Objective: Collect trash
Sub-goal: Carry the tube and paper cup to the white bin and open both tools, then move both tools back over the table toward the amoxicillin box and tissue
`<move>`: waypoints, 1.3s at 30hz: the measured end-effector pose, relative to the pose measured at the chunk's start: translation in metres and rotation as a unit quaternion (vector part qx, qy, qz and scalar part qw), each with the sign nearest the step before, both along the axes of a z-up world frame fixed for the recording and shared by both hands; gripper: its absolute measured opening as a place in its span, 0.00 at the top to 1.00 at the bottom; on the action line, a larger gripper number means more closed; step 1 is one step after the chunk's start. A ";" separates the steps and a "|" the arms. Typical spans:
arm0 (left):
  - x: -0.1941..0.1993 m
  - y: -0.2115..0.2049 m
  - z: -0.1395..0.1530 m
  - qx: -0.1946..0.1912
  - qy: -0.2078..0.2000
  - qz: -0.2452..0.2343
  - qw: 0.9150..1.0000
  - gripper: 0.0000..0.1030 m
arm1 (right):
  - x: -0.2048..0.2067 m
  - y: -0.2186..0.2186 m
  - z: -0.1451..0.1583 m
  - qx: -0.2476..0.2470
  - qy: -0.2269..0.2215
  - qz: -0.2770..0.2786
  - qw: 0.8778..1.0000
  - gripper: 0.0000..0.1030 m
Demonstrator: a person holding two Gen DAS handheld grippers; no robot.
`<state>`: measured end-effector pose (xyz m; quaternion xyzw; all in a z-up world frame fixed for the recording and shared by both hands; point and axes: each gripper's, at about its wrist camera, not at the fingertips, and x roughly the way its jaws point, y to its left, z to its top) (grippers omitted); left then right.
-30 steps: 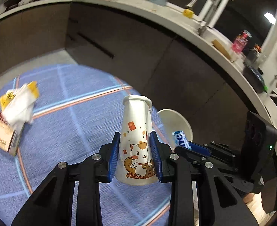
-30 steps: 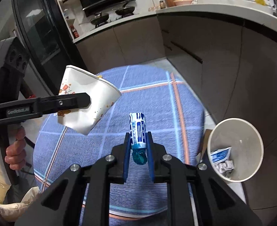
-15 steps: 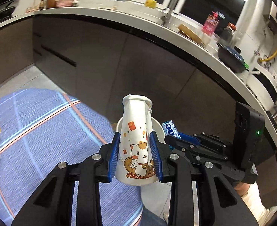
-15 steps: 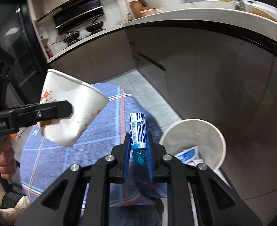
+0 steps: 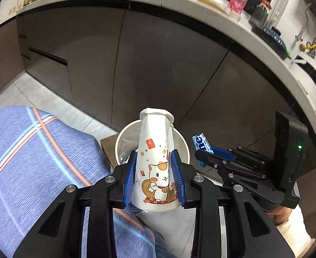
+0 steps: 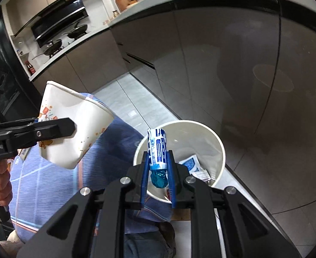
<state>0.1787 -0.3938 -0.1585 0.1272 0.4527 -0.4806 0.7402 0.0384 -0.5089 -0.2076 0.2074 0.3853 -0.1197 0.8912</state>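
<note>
My left gripper is shut on a squashed white paper cup printed with a cartoon cat, held in front of the white trash bin on the floor. The cup also shows in the right wrist view, left of the bin. My right gripper is shut on a blue-and-white wrapper and holds it above the bin, which has papers inside. The wrapper also shows in the left wrist view, right of the bin.
A round table with a blue plaid cloth lies to the left of the bin. Dark kitchen cabinets under a white counter stand behind it. The floor is grey tile.
Both grippers have swung from over the table to over the bin at the table's edge, still holding the cup and the wrapper. The bin now lies right below the wrapper.
</note>
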 end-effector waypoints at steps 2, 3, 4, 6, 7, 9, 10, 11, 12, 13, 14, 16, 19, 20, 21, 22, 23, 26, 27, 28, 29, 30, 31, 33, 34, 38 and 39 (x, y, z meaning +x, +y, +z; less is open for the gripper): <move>0.005 -0.010 -0.010 0.009 0.002 -0.005 1.000 0.70 | 0.003 -0.005 -0.008 0.005 0.006 -0.003 1.000 0.83; 0.008 -0.020 -0.018 0.018 0.004 -0.008 1.000 0.70 | 0.005 -0.009 -0.014 0.007 0.010 -0.005 1.000 0.83; 0.011 -0.027 -0.023 0.023 0.007 -0.010 1.000 0.70 | 0.007 -0.012 -0.019 0.008 0.015 -0.007 1.000 0.83; 0.016 -0.040 -0.036 0.037 0.015 -0.012 0.999 0.70 | 0.012 -0.015 -0.026 0.012 0.022 -0.009 1.000 0.83; 0.019 -0.046 -0.042 0.042 0.018 -0.012 0.999 0.70 | 0.014 -0.019 -0.032 0.016 0.027 -0.010 0.999 0.83; 0.024 -0.055 -0.052 0.052 0.020 -0.013 0.998 0.70 | 0.018 -0.026 -0.040 0.019 0.035 -0.011 0.999 0.83; 0.026 -0.059 -0.056 0.056 0.019 -0.014 0.998 0.70 | 0.022 -0.027 -0.044 0.021 0.039 -0.012 0.999 0.83; 0.028 -0.062 -0.059 0.059 0.019 -0.015 0.998 0.70 | 0.024 -0.030 -0.049 0.025 0.042 -0.011 0.999 0.83; 0.029 -0.066 -0.063 0.063 0.018 -0.017 0.998 0.70 | 0.026 -0.032 -0.052 0.025 0.044 -0.011 0.999 0.83; 0.030 -0.070 -0.066 0.067 0.016 -0.018 0.997 0.69 | 0.030 -0.033 -0.057 0.027 0.047 -0.010 0.998 0.82; 0.031 -0.073 -0.068 0.070 0.015 -0.019 0.997 0.69 | 0.030 -0.035 -0.060 0.029 0.048 -0.010 0.998 0.82; 0.034 -0.077 -0.074 0.077 0.014 -0.019 0.997 0.69 | 0.033 -0.037 -0.066 0.032 0.051 -0.009 0.998 0.81; 0.036 -0.082 -0.081 0.082 0.012 -0.014 0.996 0.68 | 0.031 -0.039 -0.077 0.031 0.058 -0.004 0.998 0.81; 0.034 -0.084 -0.081 0.083 0.010 -0.013 0.996 0.67 | 0.031 -0.042 -0.079 0.032 0.059 -0.001 0.998 0.81; 0.035 -0.085 -0.084 0.085 0.007 -0.009 0.996 0.67 | 0.031 -0.042 -0.082 0.030 0.060 0.001 0.998 0.78; 0.036 -0.086 -0.084 0.085 0.006 -0.008 0.996 0.66 | 0.033 -0.040 -0.084 0.027 0.063 0.006 0.998 0.73; 0.037 -0.086 -0.086 0.088 0.006 -0.006 0.996 0.58 | 0.035 -0.039 -0.085 0.023 0.064 0.011 0.998 0.69; 0.038 -0.087 -0.085 0.087 -0.013 0.016 0.996 0.26 | 0.036 -0.034 -0.087 -0.003 0.067 0.027 0.997 0.42; 0.039 -0.087 -0.084 0.088 -0.020 0.022 0.996 0.17 | 0.036 -0.031 -0.087 -0.019 0.069 0.033 0.997 0.38; 0.040 -0.087 -0.083 0.087 -0.026 0.029 0.995 0.14 | 0.036 -0.029 -0.087 -0.030 0.069 0.039 0.996 0.32; 0.041 -0.086 -0.082 0.085 -0.032 0.036 0.995 0.08 | 0.035 -0.028 -0.086 -0.035 0.069 0.042 0.996 0.29; 0.043 -0.085 -0.080 0.081 -0.037 0.044 0.995 0.08 | 0.035 -0.026 -0.085 -0.038 0.066 0.045 0.996 0.18; 0.043 -0.084 -0.078 0.079 -0.038 0.045 0.995 0.08 | 0.035 -0.025 -0.085 -0.037 0.065 0.048 0.996 0.06; 0.045 -0.082 -0.078 0.078 -0.034 0.048 0.995 0.08 | 0.032 -0.023 -0.084 -0.036 0.064 0.053 0.996 0.03; 0.046 -0.082 -0.077 0.077 -0.033 0.050 0.995 0.08 | 0.032 -0.021 -0.084 -0.038 0.066 0.054 0.996 0.03; 0.042 -0.078 -0.075 0.076 -0.034 0.050 0.995 0.08 | 0.032 -0.021 -0.080 -0.040 0.062 0.048 0.996 0.03; 0.041 -0.078 -0.073 0.074 -0.036 0.050 0.995 0.08 | 0.032 -0.022 -0.079 -0.038 0.060 0.047 0.996 0.03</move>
